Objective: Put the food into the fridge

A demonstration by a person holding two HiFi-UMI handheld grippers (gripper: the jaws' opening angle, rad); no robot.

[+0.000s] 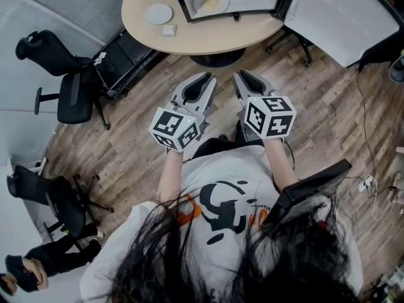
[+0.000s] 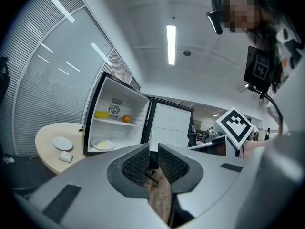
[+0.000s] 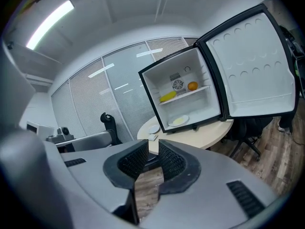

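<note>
Fridge [image 3: 178,99] sits open on table [image 3: 209,130], door [image 3: 252,66] swung wide.

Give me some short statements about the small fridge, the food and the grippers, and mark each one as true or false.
1. The small black fridge has its door open. True.
2. The round orange fruit lies on the fridge's floor. False: it sits on the upper shelf, near the long yellow food.
3. The white plate with pale yellow food is inside the fridge. True.
4. The right gripper holds the small white box. False: its jaws are shut on nothing; the box lies on the round beige table.
5. An empty white plate lies on the table. True.
</note>
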